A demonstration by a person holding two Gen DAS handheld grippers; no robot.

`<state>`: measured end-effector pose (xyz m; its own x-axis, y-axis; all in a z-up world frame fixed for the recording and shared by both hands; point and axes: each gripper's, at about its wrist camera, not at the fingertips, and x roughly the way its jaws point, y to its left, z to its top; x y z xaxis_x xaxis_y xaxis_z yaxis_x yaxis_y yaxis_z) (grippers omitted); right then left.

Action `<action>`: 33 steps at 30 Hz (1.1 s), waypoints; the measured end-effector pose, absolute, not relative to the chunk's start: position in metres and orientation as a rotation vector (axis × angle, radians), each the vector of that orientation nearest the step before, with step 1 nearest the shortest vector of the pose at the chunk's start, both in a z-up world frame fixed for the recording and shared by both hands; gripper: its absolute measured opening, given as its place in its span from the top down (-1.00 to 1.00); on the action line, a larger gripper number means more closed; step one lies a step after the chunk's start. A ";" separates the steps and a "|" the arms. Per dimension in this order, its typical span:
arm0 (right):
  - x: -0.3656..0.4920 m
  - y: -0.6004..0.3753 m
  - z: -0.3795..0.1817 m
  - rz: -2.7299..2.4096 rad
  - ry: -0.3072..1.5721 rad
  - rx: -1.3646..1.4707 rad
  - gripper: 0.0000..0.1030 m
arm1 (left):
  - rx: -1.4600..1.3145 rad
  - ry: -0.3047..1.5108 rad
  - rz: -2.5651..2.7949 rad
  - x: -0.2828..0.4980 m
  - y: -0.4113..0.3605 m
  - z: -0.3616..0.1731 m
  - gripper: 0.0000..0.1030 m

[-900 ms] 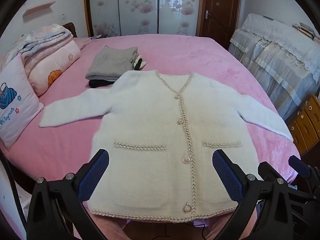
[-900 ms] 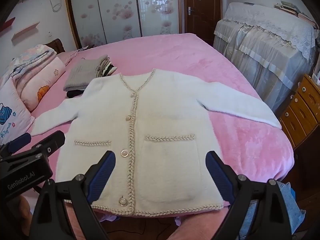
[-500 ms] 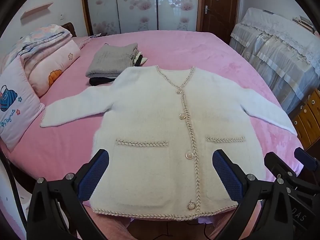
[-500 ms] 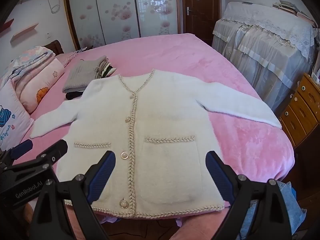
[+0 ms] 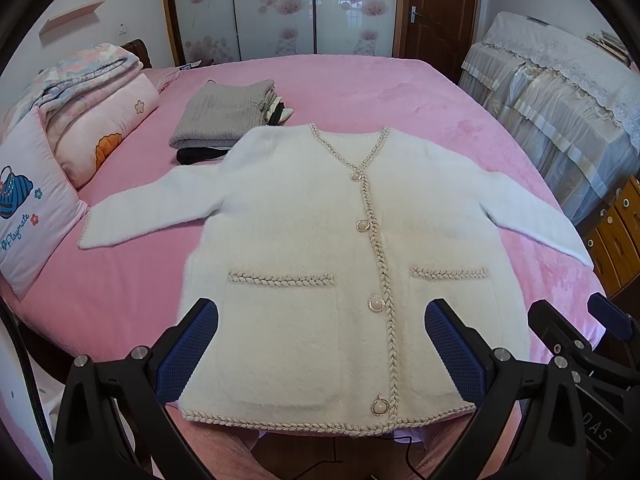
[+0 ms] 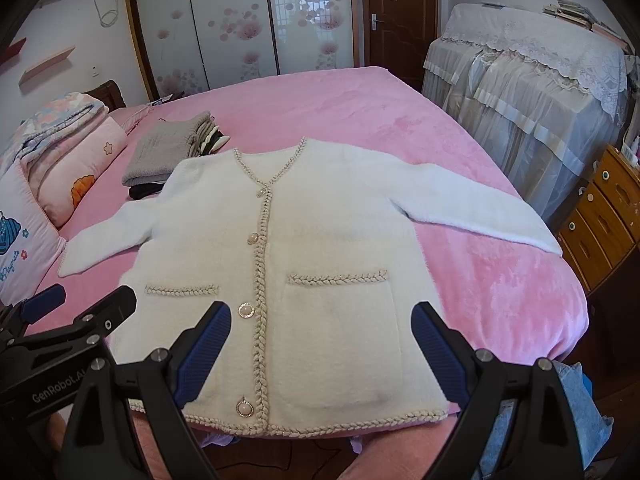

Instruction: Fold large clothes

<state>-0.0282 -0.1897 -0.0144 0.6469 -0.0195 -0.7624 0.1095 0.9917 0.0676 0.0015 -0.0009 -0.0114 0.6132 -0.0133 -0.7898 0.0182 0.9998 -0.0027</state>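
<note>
Both views are shifting only slightly; the cardigan (image 5: 320,264) is lying flat and buttoned on the pink bed (image 5: 360,84), unfolded. Left gripper (image 5: 320,352) and right gripper (image 6: 320,352) are hovering over its hem, jaws wide and empty, so folding is not yet beginning.

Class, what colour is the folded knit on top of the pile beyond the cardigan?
Grey folded knit, clearest in the left wrist view.

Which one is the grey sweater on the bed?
Look at the pink bed. Behind the spread white cardigan, near its collar, sits a folded pile. The grey sweater tops it: the only knitted grey thing, neatly folded.
</note>
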 end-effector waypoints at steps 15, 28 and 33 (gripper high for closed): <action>-0.028 -0.193 -0.016 -0.076 0.866 0.114 -0.80 | 0.020 0.915 -0.013 0.001 -0.007 -0.013 -0.99; -0.027 -0.198 -0.019 -0.074 0.871 0.128 -0.80 | 0.019 0.925 -0.011 0.005 -0.005 -0.013 -0.99; -0.026 -0.202 -0.022 -0.074 0.881 0.136 -0.80 | 0.021 0.939 -0.011 0.008 -0.005 -0.015 -0.99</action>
